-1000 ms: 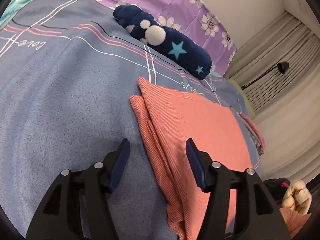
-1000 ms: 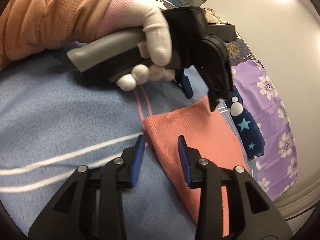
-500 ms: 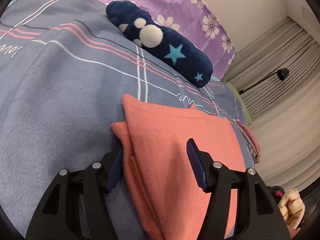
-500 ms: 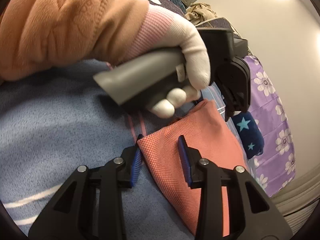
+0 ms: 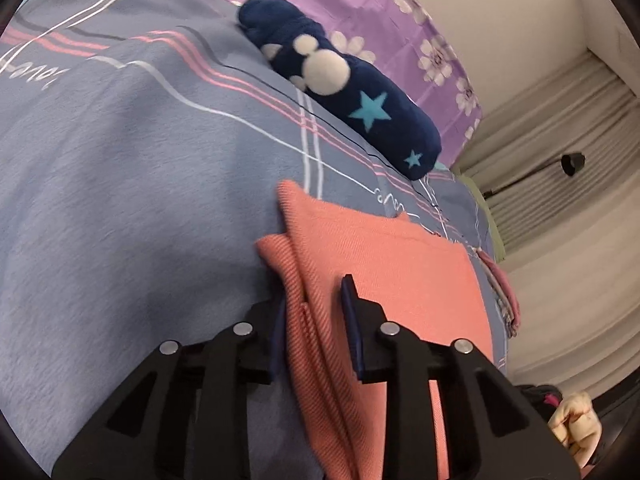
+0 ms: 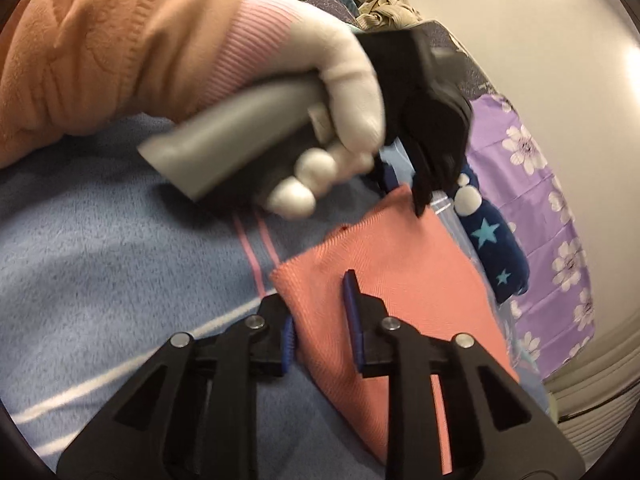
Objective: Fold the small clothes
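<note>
Where the folded coral-orange cloth (image 5: 392,264) lies on the blue-grey striped bedsheet (image 5: 120,184), noted as landmark for all places below. Left gripper (image 5: 314,320) set over the cloth's layered edge, jaws closing, several cloth layers bunched between the blue pads (image 5: 351,320); inner pad mostly hidden behind the fabric, firm pressing contact not confirmed. Right gripper (image 6: 320,312) set over the cloth's near corner, jaws closing, cloth edge between them; one pad (image 6: 351,304) over the top face, the other at the cloth's outer edge against the sheet. Left hand (image 6: 344,92), in a white glove with pink cuff and orange quilted sleeve (image 6: 80,48), seen from the right wrist view gripping the grey handle (image 6: 240,136) beyond the cloth's far corner. Navy rolled plush (image 5: 340,84) with white dots and cyan stars lying beyond the cloth, apart from it, against the purple flowered bedding (image 5: 360,12). Pink-striped fabric (image 5: 504,296) at the bed edge, just past the cloth's far side. Pale curtains (image 5: 560,128) and a black lamp (image 5: 572,160) beyond that.
</note>
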The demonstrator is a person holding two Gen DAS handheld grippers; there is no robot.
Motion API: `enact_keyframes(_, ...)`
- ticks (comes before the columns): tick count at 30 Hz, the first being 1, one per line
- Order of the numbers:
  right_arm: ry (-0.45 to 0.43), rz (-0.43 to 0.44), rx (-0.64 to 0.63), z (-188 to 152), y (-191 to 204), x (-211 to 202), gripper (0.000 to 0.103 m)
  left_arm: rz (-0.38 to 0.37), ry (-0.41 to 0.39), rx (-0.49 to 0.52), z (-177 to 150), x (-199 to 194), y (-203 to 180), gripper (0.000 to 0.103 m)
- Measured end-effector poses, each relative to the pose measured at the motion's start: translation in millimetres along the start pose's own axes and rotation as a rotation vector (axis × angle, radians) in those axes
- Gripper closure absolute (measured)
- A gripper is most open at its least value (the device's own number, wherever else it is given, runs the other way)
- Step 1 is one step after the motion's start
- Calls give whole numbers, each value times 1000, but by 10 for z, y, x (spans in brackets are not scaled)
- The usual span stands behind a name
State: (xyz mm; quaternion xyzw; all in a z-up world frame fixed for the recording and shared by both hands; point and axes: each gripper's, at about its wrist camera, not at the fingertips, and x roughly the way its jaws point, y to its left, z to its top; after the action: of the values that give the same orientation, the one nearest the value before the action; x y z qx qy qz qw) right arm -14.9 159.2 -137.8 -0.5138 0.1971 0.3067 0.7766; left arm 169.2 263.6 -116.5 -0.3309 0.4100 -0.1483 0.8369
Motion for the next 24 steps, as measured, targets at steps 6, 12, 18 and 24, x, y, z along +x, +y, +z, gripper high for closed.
enact_keyframes(6,-38,31,115,-28,-270,-57,93,-11,12,-24,59,38,6,92)
enact_keyframes(12,-65,114,336,-99,-715,-192,93,17,-16,36,145,-62,-286,92)
enact_keyframes(18,-82,122,400,-184,-813,-340,93,51,-10,76,192,-51,-489,92)
enact_keyframes(24,-126,169,544,-339,-1076,-487,93,69,-22,66,225,-61,-640,93)
